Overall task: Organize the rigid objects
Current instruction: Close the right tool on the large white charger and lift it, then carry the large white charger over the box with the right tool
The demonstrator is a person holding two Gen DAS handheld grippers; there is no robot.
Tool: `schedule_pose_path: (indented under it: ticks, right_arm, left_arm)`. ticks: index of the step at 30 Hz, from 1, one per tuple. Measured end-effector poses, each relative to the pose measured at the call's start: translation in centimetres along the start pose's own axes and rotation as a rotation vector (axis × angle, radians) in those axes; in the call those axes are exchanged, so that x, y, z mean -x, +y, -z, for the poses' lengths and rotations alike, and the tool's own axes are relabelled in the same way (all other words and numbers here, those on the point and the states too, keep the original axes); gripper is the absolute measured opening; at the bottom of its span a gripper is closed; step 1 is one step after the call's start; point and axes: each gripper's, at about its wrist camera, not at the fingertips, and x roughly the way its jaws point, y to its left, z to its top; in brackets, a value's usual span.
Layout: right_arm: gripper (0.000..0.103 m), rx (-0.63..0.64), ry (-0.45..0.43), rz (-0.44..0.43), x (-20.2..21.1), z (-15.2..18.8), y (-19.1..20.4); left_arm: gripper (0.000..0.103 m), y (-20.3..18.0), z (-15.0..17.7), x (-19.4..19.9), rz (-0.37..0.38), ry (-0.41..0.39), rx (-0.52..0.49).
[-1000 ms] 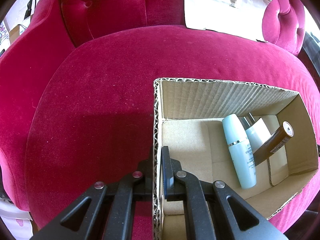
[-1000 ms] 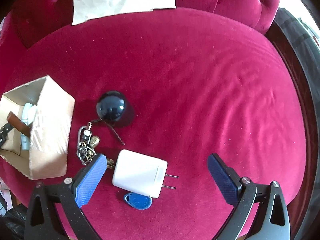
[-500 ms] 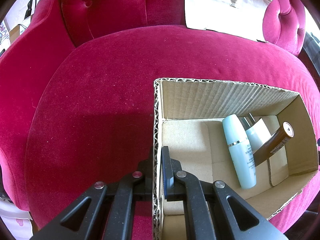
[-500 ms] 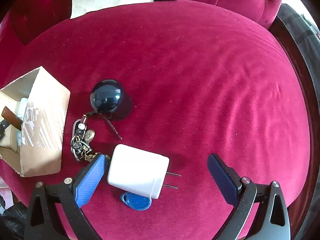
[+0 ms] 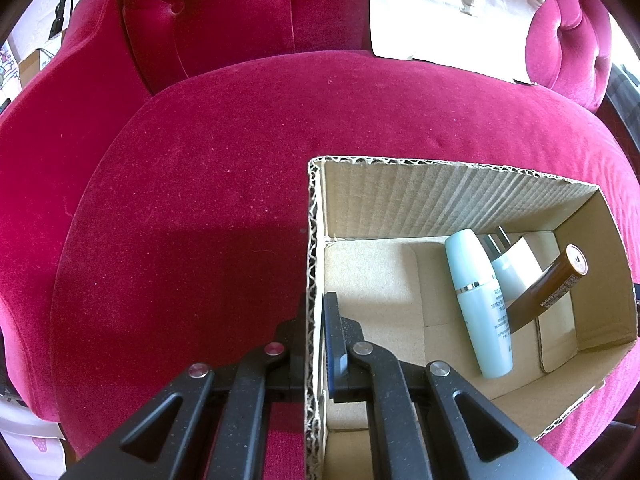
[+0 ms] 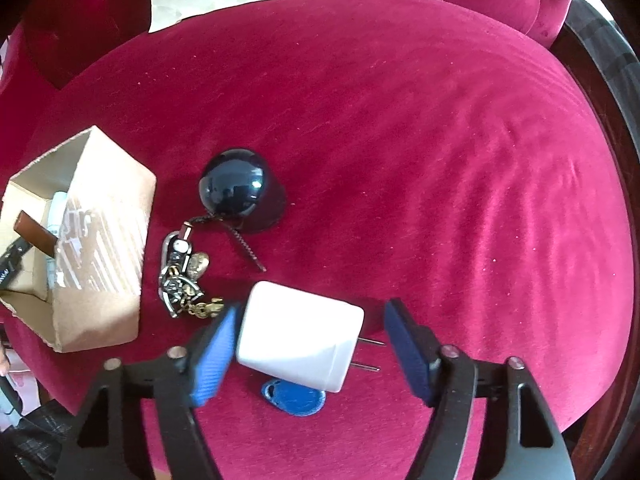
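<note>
Red velvet seat bears a light, stiff, slick white charger between the closing, not yet gripping right hand-held gripper pads, best pinched across its flat sides.

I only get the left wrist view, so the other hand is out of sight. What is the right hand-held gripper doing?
Observer: The right hand-held gripper straddles a white charger on the seat. Its jaws have just been closing and are not yet clamped.
Operator: Anything loose nearby?
Observer: A key bunch lies between the charger and the box.
Operator: Anything else?
Observer: A blue fob lies at the charger's near edge.
</note>
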Motion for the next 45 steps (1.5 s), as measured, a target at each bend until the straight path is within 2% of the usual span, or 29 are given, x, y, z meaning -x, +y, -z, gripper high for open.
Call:
schedule_pose_path:
  ticks: [2, 18, 32, 45]
  right_arm:
    - [0.060, 0.003, -0.004, 0.000, 0.1, -0.1, 0.1]
    - [0.060, 0.001, -0.043, 0.023, 2.5, -0.5, 0.4]
    - [0.060, 0.012, -0.123, 0.020, 7.2, -2.1, 0.6]
    - [0.060, 0.077, -0.207, 0.028, 10.2, -2.7, 4.3]
  left_arm:
    - [0.005, 0.0, 0.0, 0.0, 0.000, 0.000, 0.000]
    - [0.005, -0.1, 0.0, 0.0, -0.001, 0.001, 0.000]
    - [0.005, -0.1, -0.1, 0.1, 0.000, 0.002, 0.001]
    - [0.005, -0.1, -0.2, 0.1, 0.000, 0.002, 0.003]
